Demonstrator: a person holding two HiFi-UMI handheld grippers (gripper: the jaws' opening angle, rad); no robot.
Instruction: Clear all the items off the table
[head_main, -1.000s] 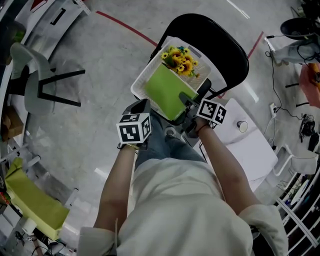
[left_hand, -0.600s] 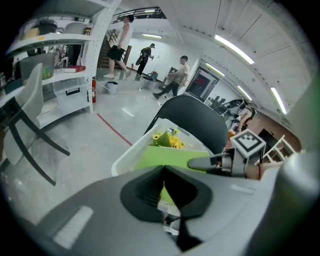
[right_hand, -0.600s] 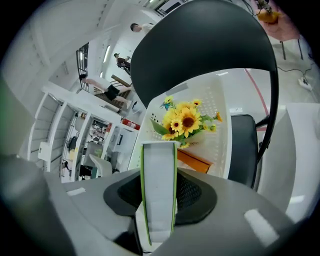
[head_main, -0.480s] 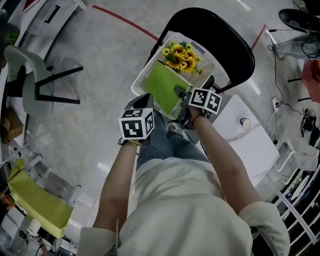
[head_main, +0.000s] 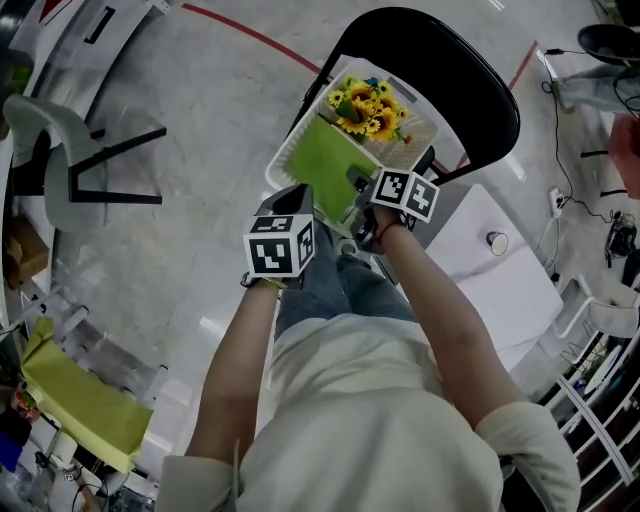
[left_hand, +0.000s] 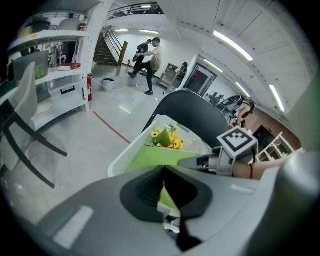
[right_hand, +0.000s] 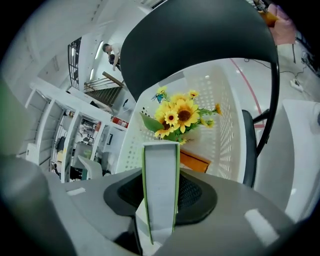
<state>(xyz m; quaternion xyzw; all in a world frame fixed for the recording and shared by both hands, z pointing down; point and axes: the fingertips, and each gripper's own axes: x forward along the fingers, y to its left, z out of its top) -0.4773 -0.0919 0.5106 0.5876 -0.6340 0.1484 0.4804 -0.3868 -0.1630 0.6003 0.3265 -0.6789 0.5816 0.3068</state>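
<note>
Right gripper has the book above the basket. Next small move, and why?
Probably lower the book into the near end of the basket. The right gripper is clamped on it, it hangs tilted above the basket, and the sunflowers fill the far end, so the near end seems safer.

Beyond the right tool (right_hand: 160, 200), an orange thing (right_hand: 196, 161) in the basket (right_hand: 222, 100) is half covered by the sunflowers (right_hand: 179, 117) and by the green book (right_hand: 160, 170) gripped in that tool's jaws. What the orange thing is cannot be told. The book's lower end is lost between the jaws. Ahead of the left tool (left_hand: 164, 192), the basket's near wall is hidden behind the tool's own body.
</note>
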